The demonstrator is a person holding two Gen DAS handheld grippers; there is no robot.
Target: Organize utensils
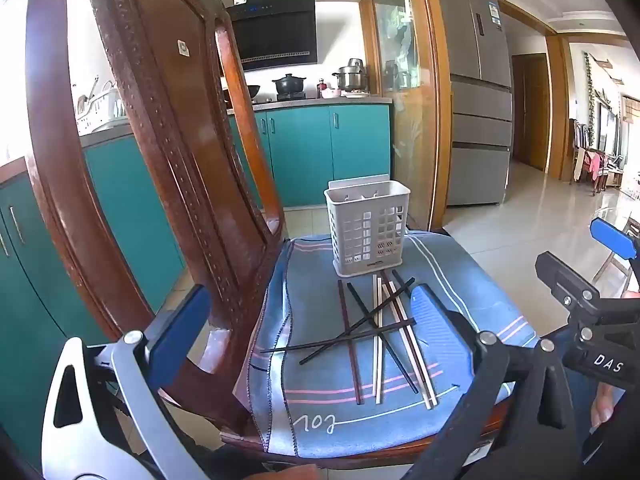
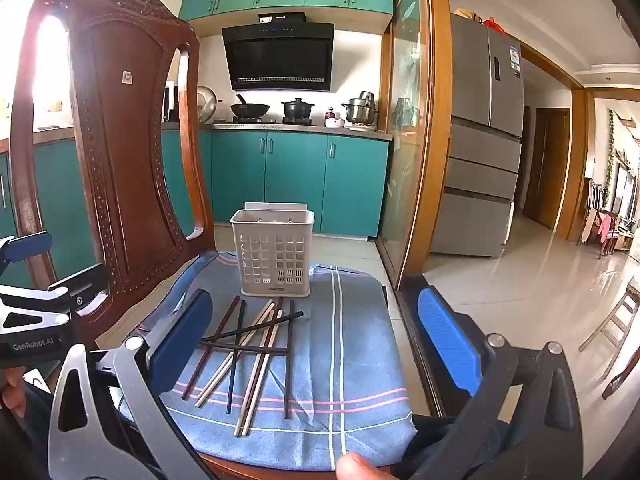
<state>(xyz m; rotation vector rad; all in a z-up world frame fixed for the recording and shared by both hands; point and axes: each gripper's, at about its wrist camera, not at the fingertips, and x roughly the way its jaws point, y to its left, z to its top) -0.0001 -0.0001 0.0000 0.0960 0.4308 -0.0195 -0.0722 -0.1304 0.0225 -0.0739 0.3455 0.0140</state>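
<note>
The left gripper (image 1: 308, 320) has blue padded fingers (image 1: 180, 332), one on a silver metal arm with triangular cut-outs, the other on a black arm with round silver bolts. The right gripper (image 2: 316, 340) looks the same. Black housings read "DAS" and "GenRobot.AI".

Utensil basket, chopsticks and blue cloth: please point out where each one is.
utensil basket (image 2: 275, 254), right wrist view, on its perforated front wall.
chopsticks (image 2: 256, 354), right wrist view, on the crossed pile's middle.
blue cloth (image 1: 452, 280), left wrist view, on a bare part.
</note>
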